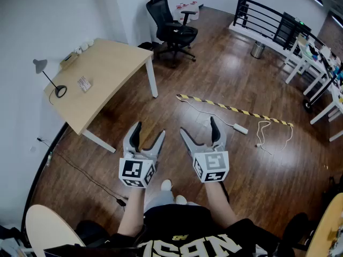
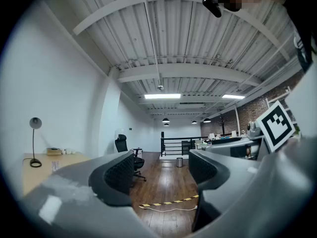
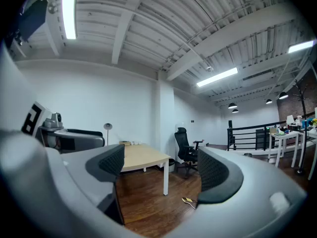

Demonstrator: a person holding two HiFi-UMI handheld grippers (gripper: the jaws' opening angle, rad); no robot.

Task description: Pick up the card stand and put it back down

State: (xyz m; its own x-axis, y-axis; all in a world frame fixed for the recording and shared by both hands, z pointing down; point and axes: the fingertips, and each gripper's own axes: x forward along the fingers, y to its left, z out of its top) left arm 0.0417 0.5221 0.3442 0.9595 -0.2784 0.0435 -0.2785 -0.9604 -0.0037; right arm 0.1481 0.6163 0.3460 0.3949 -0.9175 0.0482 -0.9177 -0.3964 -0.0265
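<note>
The card stand (image 1: pixel 83 83), a small white card holder with red print, stands on the pale wooden table (image 1: pixel 112 68) at the far left, beside a grey desk lamp (image 1: pixel 48 76). Both grippers hang over the wooden floor, well short of the table. My left gripper (image 1: pixel 148 131) is open with nothing between its jaws; the left gripper view shows only floor past the left gripper (image 2: pixel 161 170). My right gripper (image 1: pixel 198 126) is open and empty too. The right gripper view looks past the right gripper (image 3: pixel 161 165) toward the table (image 3: pixel 141 157).
A black office chair (image 1: pixel 172 28) stands beyond the table. A yellow-black tape strip (image 1: pixel 236 110) and a white cable with adapter (image 1: pixel 241 128) lie on the floor. A railing (image 1: pixel 268 20), a bin (image 1: pixel 258 50) and white desks (image 1: pixel 316 63) are at the right.
</note>
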